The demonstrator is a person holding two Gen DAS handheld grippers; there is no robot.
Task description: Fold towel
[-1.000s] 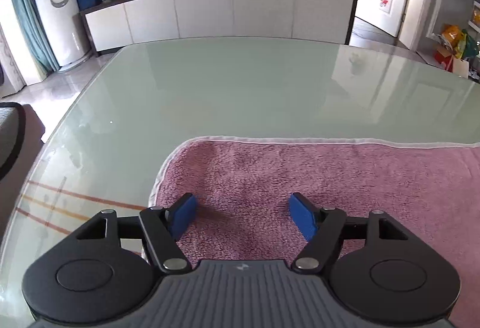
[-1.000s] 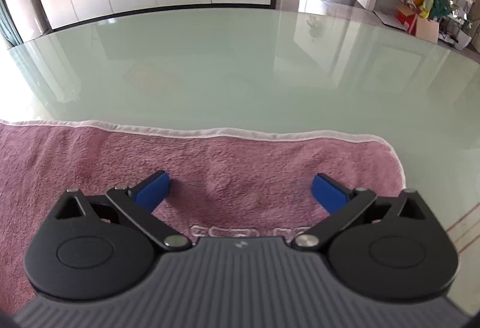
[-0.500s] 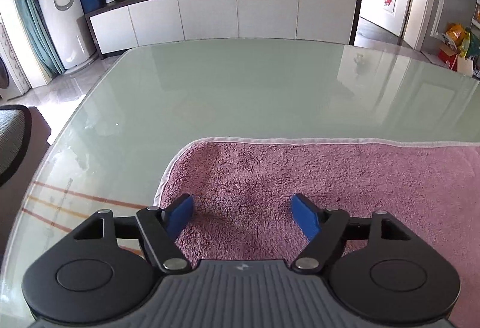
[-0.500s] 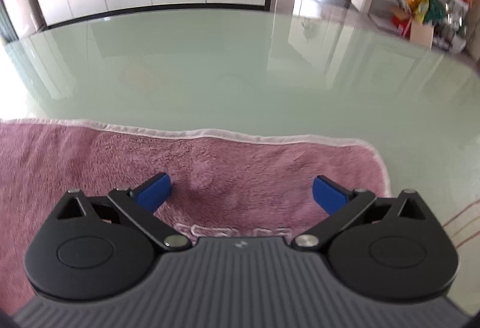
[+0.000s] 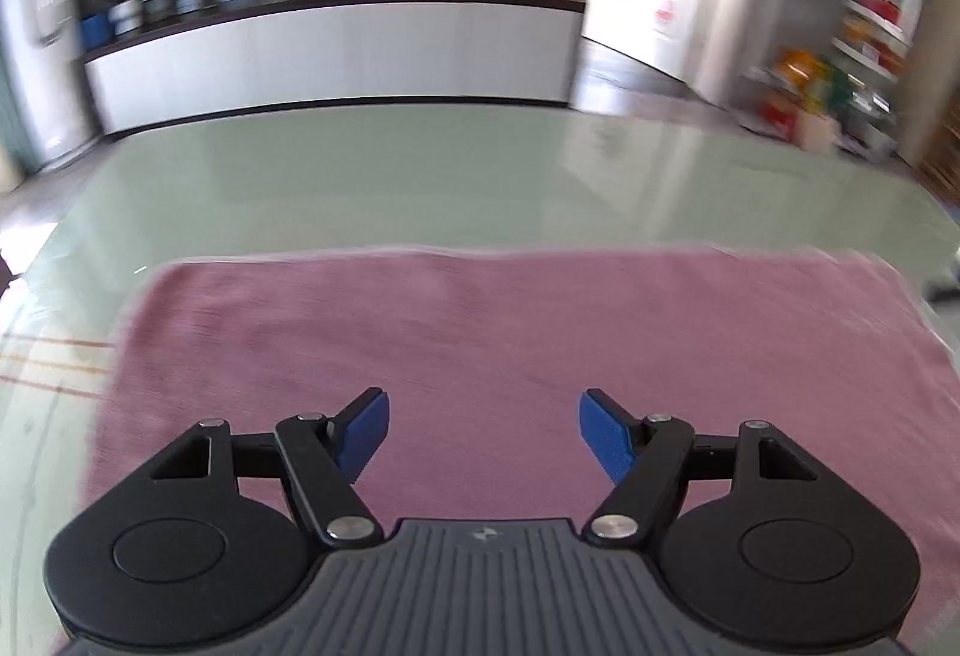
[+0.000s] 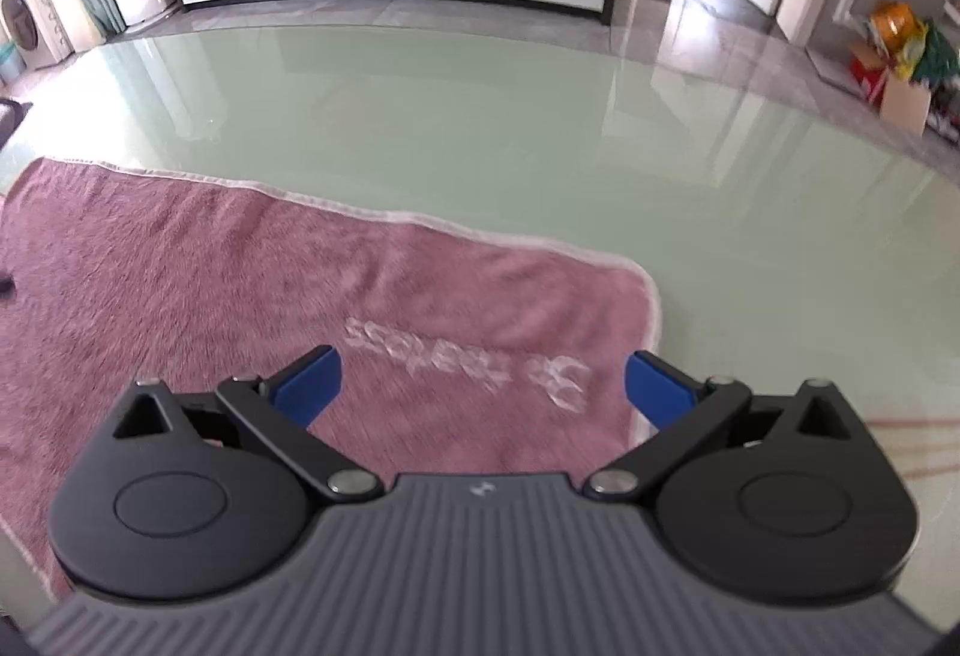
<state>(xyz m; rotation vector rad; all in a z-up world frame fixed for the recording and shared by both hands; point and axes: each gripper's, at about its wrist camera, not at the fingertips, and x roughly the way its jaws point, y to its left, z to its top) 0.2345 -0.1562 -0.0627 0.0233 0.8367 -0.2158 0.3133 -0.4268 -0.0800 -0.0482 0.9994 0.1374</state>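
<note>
Pink towel (image 5: 480, 344) lies spread flat on the glass tabletop (image 6: 480, 134), filling the lower half of both wrist views. No fold line or doubled layer is visible; near edge hidden under the tools in both views. White hem runs along the far edge. Woven lettering (image 6: 468, 356) shows at lower centre of the right wrist view, close to the rounded far-right corner.

Left tool (image 5: 483, 431): jaws wide, blue pads apart, nothing between them, hanging above the cloth at lower centre of frame. The frame is motion-blurred, so its height over the cloth is not readable.

Right tool (image 6: 480, 386): jaws wide, empty, above the lettered end; its right pad sits over the towel's right edge.

Judgement: one tool over each end suits a two-handed pinch of the short sides or corners, with the jaws spread to take the cloth. Flat cloth fits either a layout awaiting a fold or one laid down between folds; the pictures do not settle which.

Terry pile looks soft; thin edges may slip from the pads.
</note>
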